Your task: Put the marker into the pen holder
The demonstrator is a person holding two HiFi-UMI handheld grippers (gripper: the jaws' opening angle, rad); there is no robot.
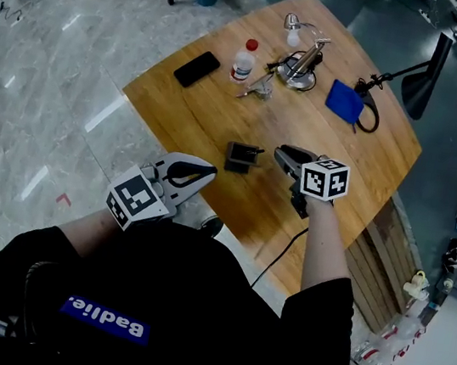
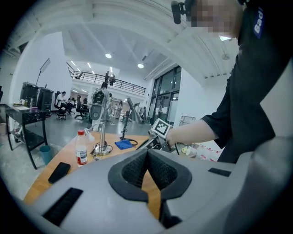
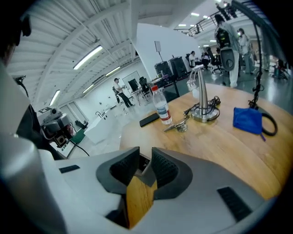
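Boxy black pen holder (image 1: 240, 158); rounded wooden table (image 1: 210, 110)

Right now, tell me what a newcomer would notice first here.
The right gripper, jaws slightly apart, points at the small black pen holder on the wooden table; the left gripper, shut and empty, hangs off its near edge. Farther back are a water bottle and a phone.

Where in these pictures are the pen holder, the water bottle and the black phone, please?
pen holder (image 1: 237, 167): head view, on its dark near wall.
water bottle (image 1: 242, 67): head view, on the label round its body.
black phone (image 1: 197, 68): head view, on the middle of its face.
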